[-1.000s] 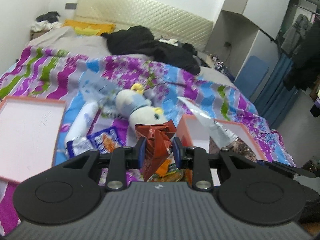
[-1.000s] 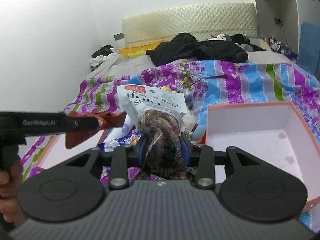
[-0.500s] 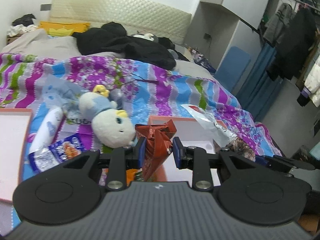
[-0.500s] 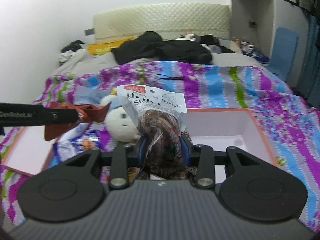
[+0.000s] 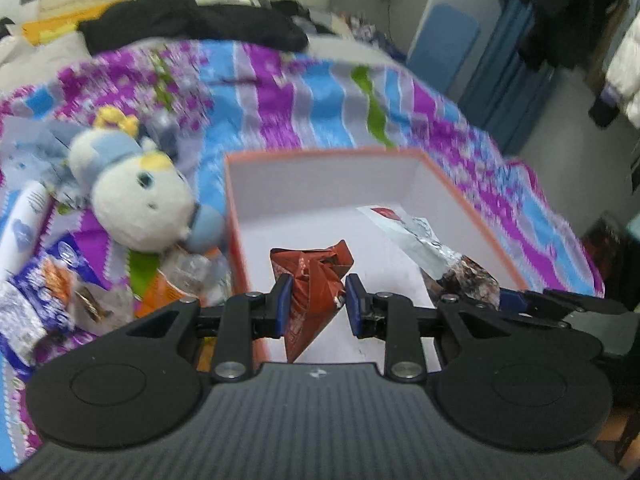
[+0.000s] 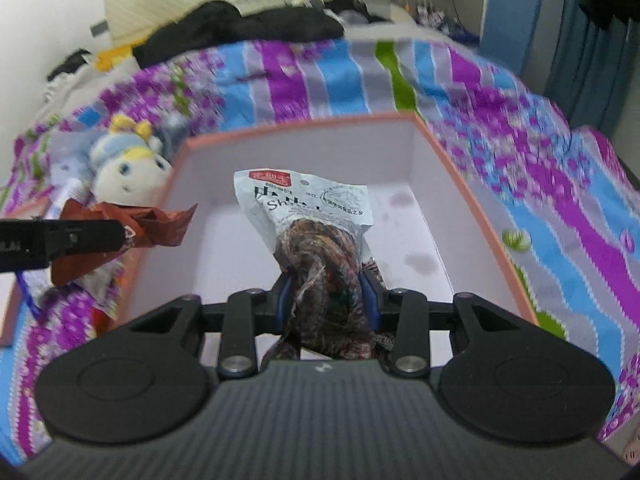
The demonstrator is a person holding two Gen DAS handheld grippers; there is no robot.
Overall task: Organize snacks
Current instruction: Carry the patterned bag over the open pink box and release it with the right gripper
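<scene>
My left gripper (image 5: 319, 300) is shut on a crumpled red-brown snack packet (image 5: 312, 276) and holds it over the near left corner of an orange-rimmed white box (image 5: 320, 154). My right gripper (image 6: 327, 294) is shut on a white-topped clear bag of dark dried snack (image 6: 316, 232) and holds it over the same box (image 6: 460, 184). The right gripper's bag also shows in the left wrist view (image 5: 420, 236). The left gripper's packet also shows in the right wrist view (image 6: 132, 226).
A white and blue plush toy (image 5: 136, 192) lies left of the box on a striped purple and blue bedspread (image 5: 312, 96). Several loose snack packets (image 5: 60, 280) lie at the left. Black clothes (image 5: 188, 20) are piled at the head of the bed.
Both grippers have moved right and forward with their packets, from beside the plush toy to above the box. The box now fills the middle of both views.
</scene>
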